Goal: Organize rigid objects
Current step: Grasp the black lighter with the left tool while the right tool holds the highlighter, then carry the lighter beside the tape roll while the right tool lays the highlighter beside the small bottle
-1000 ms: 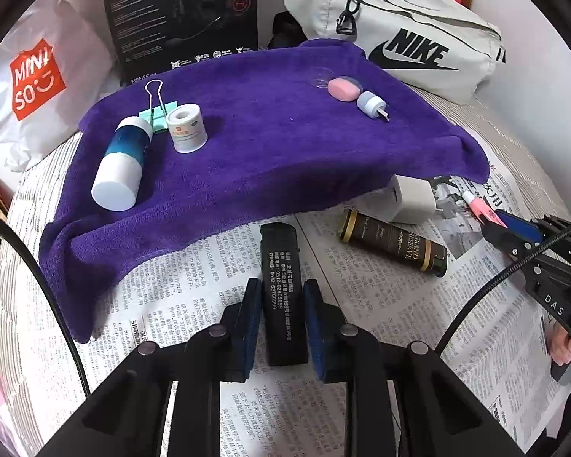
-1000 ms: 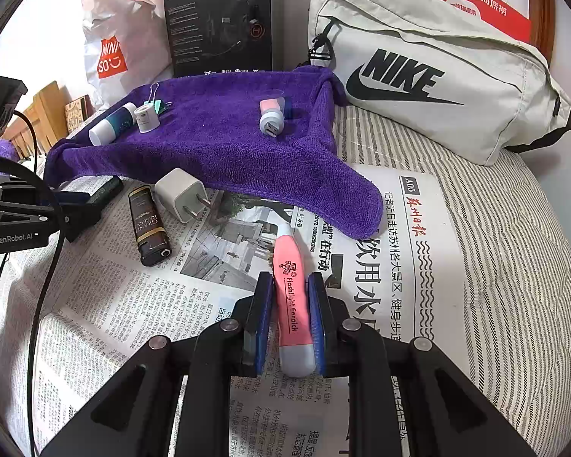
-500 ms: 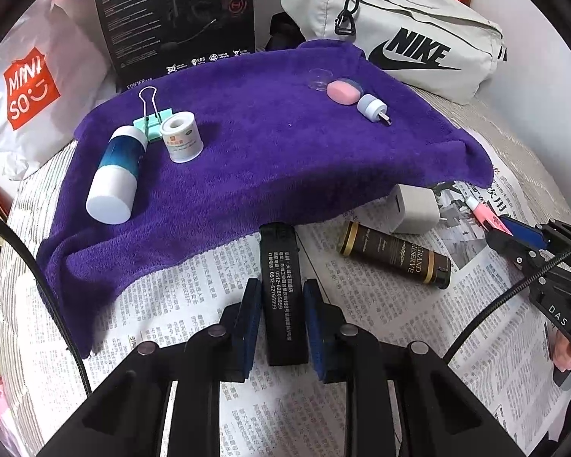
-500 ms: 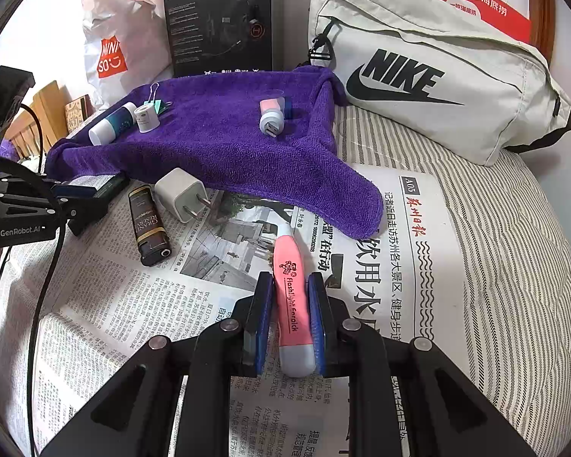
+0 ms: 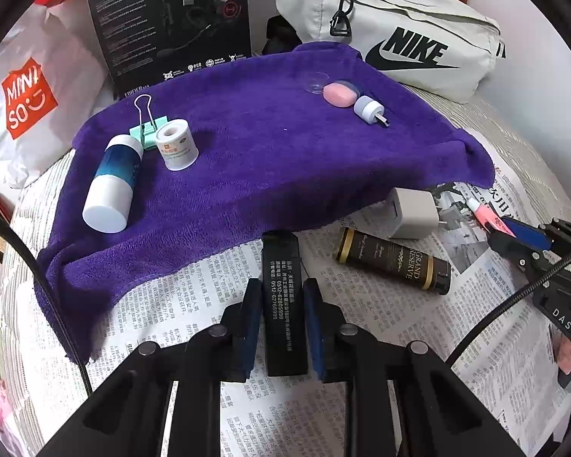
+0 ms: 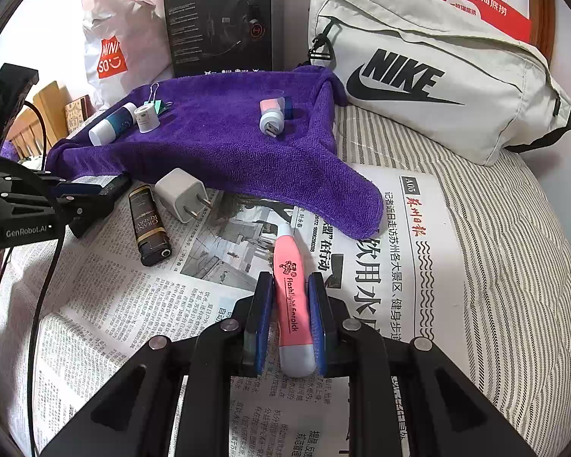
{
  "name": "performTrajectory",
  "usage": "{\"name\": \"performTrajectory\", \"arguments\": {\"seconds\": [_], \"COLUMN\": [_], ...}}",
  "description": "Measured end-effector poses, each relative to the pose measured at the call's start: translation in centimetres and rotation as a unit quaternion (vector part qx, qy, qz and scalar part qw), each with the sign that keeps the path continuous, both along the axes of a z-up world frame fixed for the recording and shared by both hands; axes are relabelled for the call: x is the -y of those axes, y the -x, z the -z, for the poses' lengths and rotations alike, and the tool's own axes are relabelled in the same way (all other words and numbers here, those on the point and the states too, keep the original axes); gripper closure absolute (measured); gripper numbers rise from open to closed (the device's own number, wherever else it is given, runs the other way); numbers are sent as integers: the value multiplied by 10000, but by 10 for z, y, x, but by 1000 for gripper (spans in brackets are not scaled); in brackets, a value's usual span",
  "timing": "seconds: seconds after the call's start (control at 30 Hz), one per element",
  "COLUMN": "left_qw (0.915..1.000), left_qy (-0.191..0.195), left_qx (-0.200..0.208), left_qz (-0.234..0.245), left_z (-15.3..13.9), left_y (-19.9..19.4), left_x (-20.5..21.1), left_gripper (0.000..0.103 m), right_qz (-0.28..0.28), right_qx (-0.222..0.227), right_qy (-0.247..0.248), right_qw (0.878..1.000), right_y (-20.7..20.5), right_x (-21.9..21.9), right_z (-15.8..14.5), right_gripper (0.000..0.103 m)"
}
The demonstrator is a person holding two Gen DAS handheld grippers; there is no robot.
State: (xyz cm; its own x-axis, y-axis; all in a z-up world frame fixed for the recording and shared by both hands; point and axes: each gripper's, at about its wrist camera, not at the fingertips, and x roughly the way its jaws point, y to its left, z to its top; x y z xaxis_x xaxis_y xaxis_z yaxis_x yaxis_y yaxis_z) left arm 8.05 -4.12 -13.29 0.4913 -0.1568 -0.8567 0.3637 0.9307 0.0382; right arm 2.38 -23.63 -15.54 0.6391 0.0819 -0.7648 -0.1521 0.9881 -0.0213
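The left tool [image 5: 279, 320] is clamping a black bar [image 5: 283, 301] (over newspaper [image 5: 361, 323]); the right tool [image 6: 290, 320] is squeezing a pink flashlight [image 6: 291, 297].

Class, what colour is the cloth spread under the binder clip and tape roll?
Purple cloth, seen best in the left wrist view.
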Motion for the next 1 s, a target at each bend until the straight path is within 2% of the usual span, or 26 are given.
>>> {"name": "performTrajectory", "arguments": {"seconds": [0.47, 0.6, 0.87, 1.0], "left_qw": [9999, 9998, 9992, 9991], "left_qy": [105, 201, 393, 406], "left_qx": [-81, -70, -63, -18], "left_qz": [-25, -40, -86, -139], "left_z": [-2, -5, -12, -16], "left_y": [4, 6, 7, 6], "left_x": [-7, -13, -24, -30], "left_gripper": [82, 82, 82, 82], "right_qz": [35, -104, -227, -319], "right_qx": [-111, -209, -125, -135], "right_qy": [-96, -344, -248, -487], "right_qw": [9999, 9991, 9994, 9982], "right_y": [-2, -1, -1, -4], "right_x": [2, -1, -9, -7], "right_z": [-1, -6, -19, -24], "right_gripper": [86, 86, 86, 86]}}
